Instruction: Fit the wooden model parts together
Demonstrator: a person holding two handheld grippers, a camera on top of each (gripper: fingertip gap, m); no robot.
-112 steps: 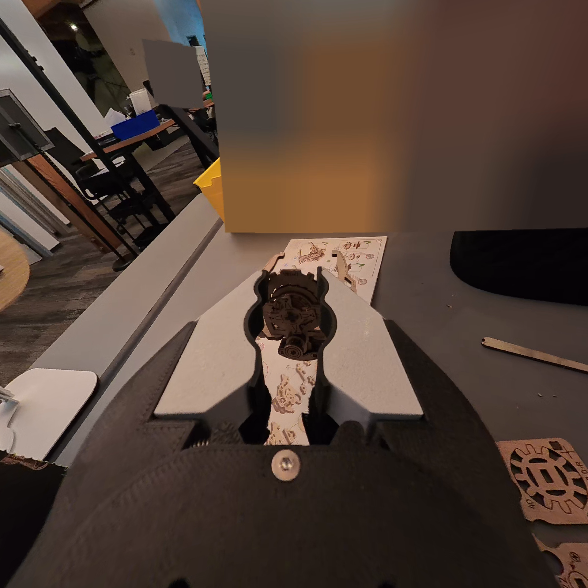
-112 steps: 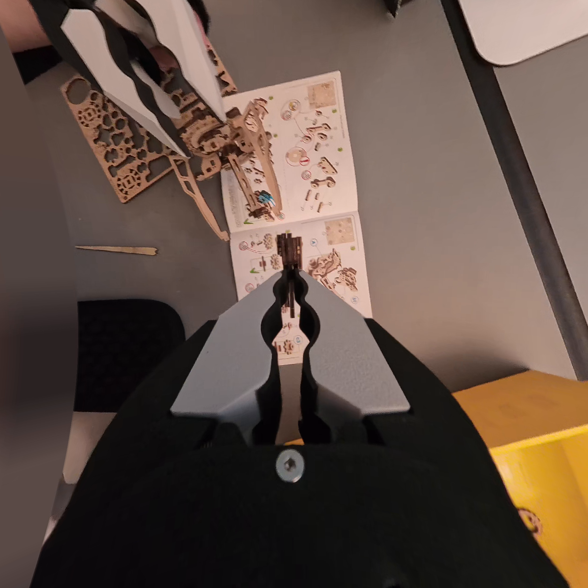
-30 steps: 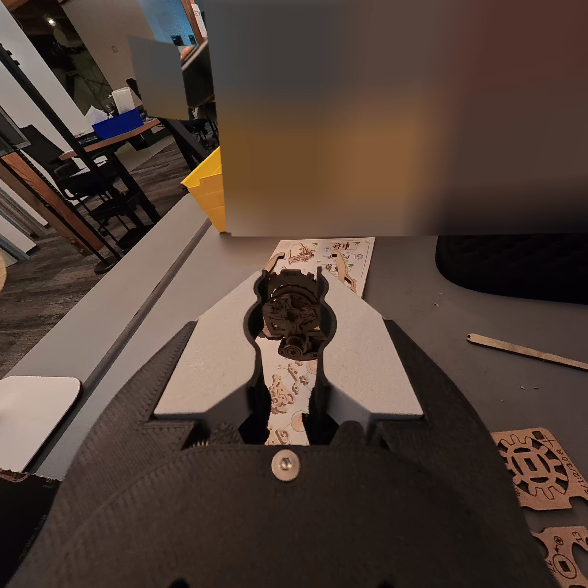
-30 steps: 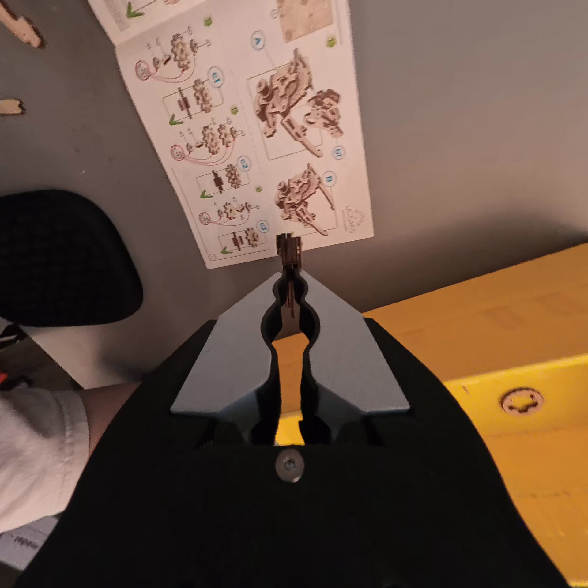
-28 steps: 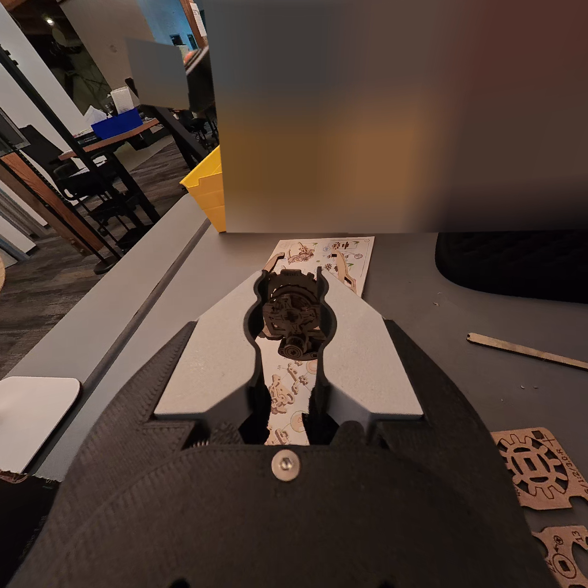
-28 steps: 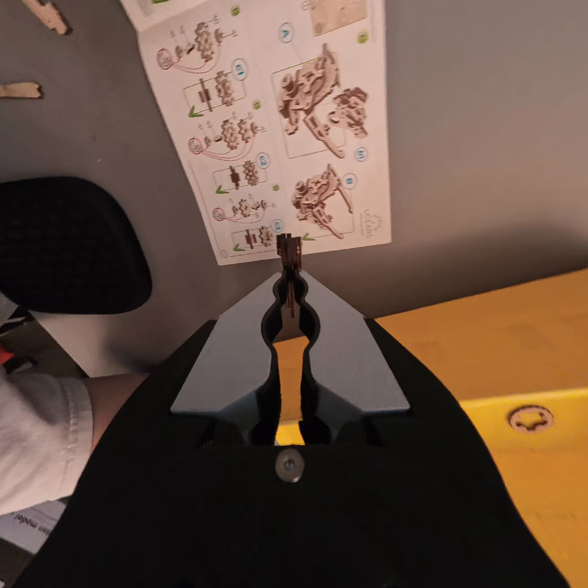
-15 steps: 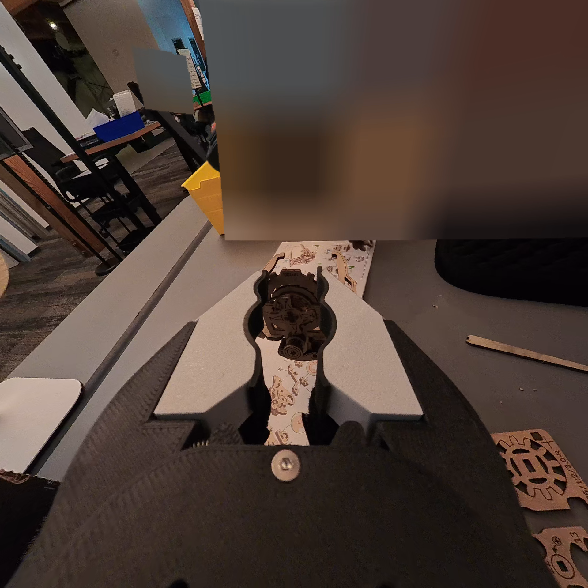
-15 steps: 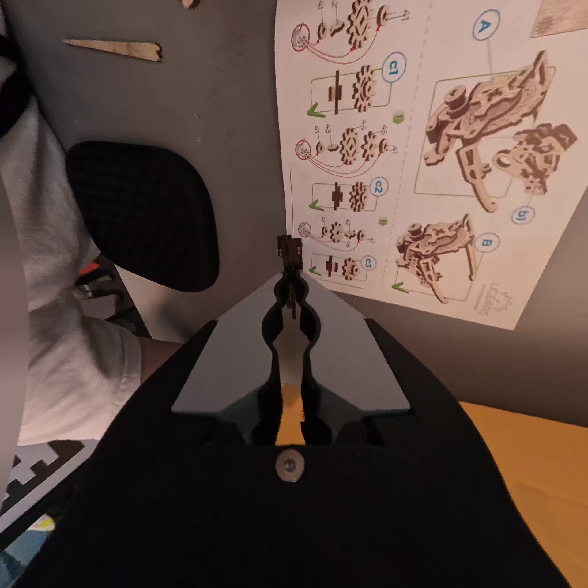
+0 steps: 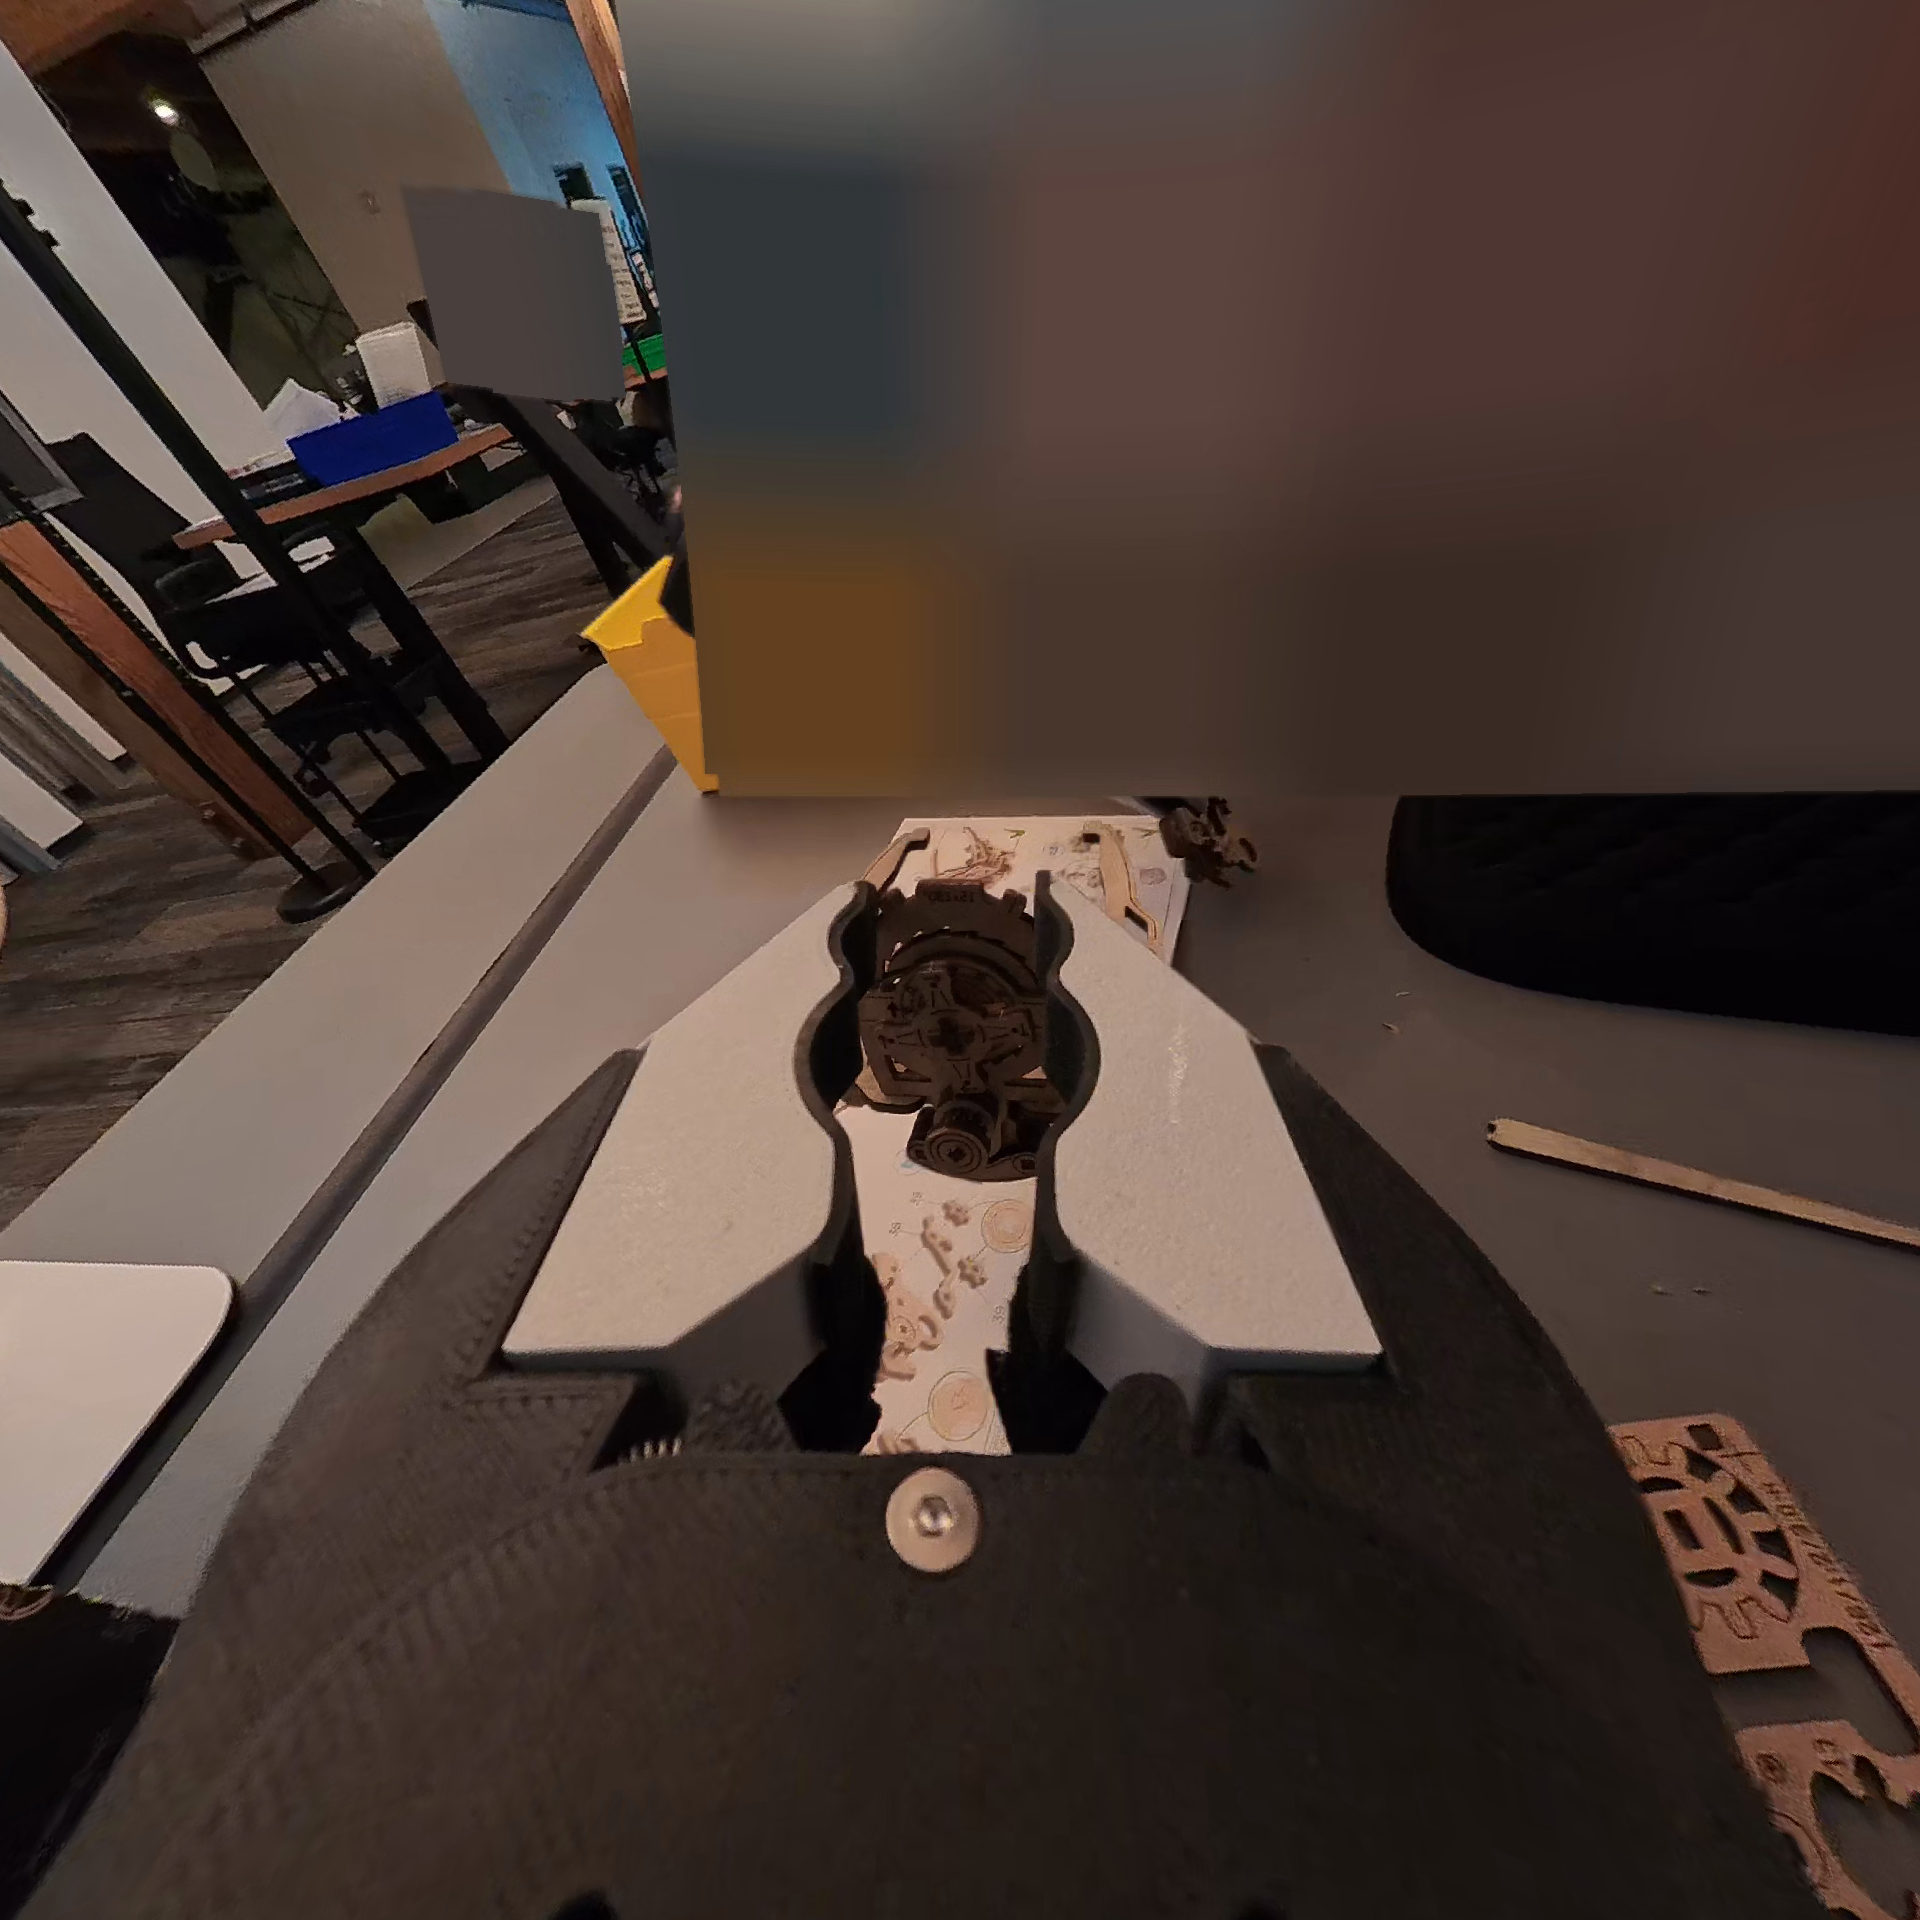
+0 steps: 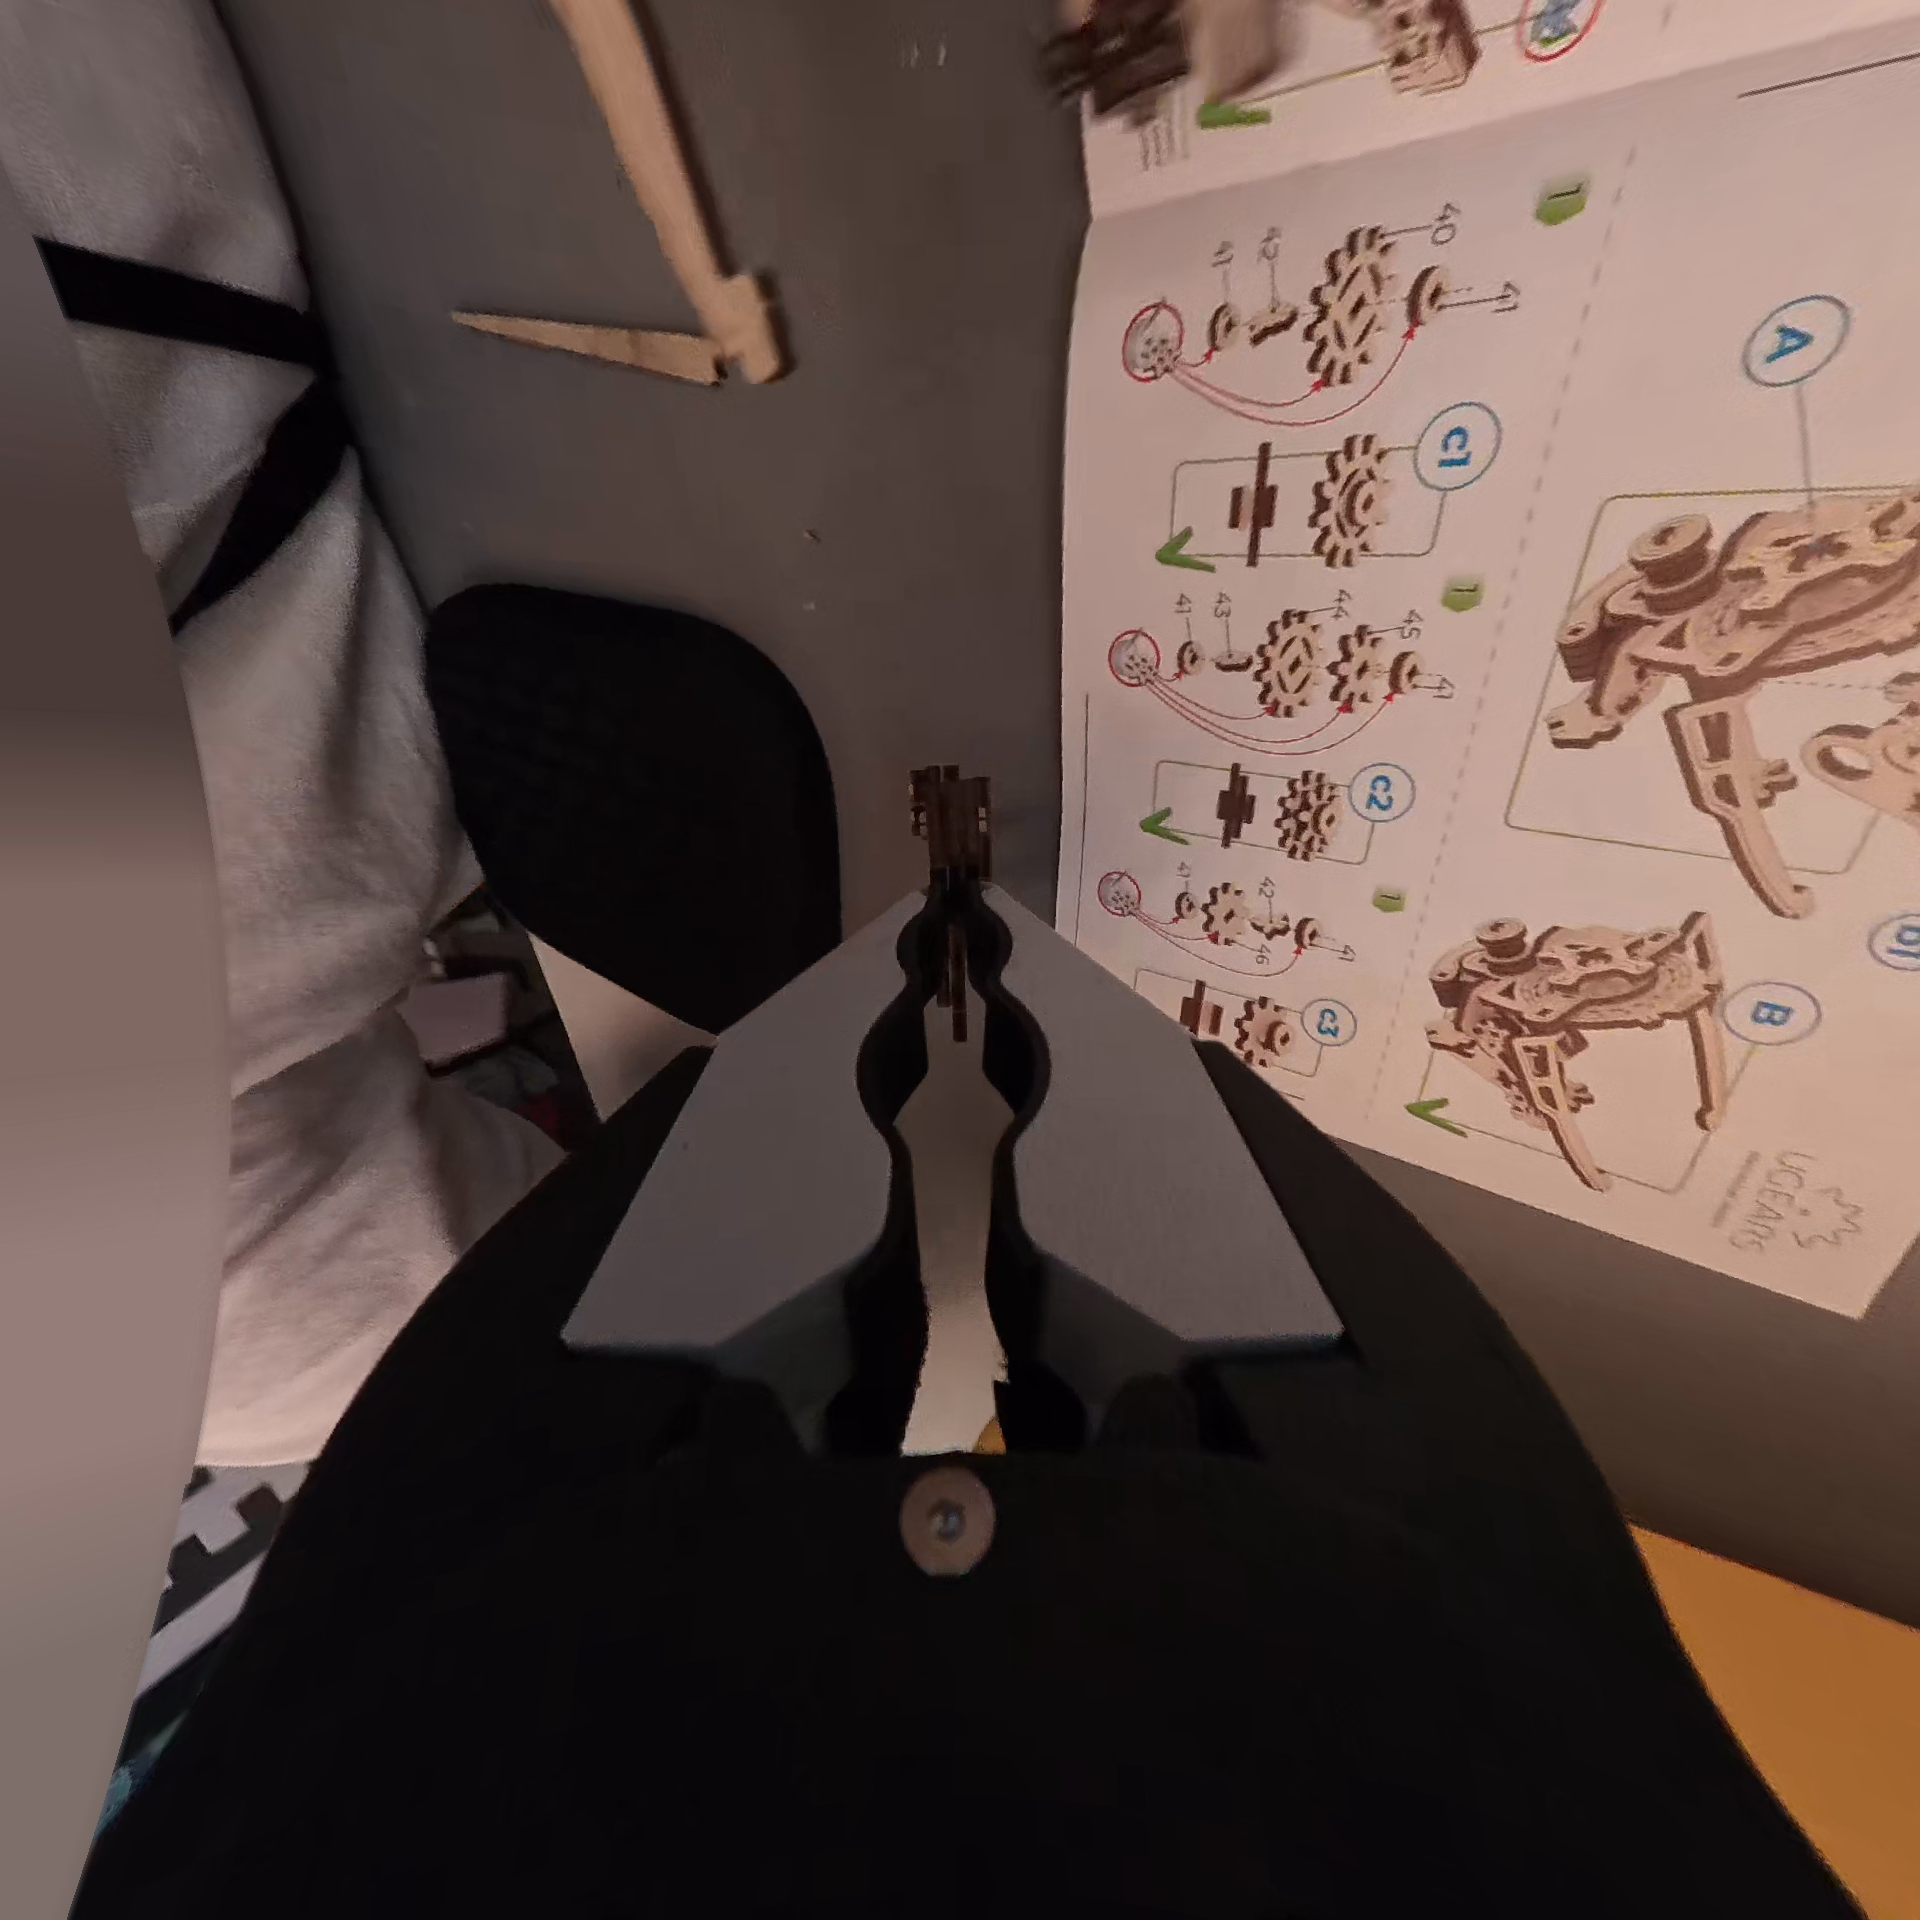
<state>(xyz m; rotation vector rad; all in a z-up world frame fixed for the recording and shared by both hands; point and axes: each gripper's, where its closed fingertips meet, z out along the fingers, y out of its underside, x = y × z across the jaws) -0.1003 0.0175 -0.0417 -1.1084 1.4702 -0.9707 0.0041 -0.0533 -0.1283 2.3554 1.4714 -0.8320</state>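
My left gripper [image 9: 951, 904] is shut on the round wooden model body [image 9: 956, 1039], a dark gear-like assembly with a small hub below; its pale legs [image 9: 1117, 883] reach forward over the instruction sheet [image 9: 997, 847]. My right gripper [image 10: 948, 894] is shut on a small dark wooden gear part [image 10: 948, 821], which sticks out past its tips, low over the grey table. That small part also shows in the left wrist view [image 9: 1205, 836], just below the blurred patch. A pale leg of the model [image 10: 675, 187] crosses the top of the right wrist view.
The instruction sheet [image 10: 1507, 675] lies right of my right gripper. A black pad [image 10: 634, 790] sits left of it, also in the left wrist view [image 9: 1662, 904]. A thin wooden stick [image 9: 1704, 1184], wooden part sheets [image 9: 1766, 1548], a yellow bin [image 9: 649, 665] and a white-sleeved person [image 10: 281, 727] are nearby. Left tips to right tips: about 15 centimetres.
My right gripper has swung away from the yellow bin, across the instruction sheet toward the model, and its small part now appears in the left wrist view. My left gripper holds nearly still.
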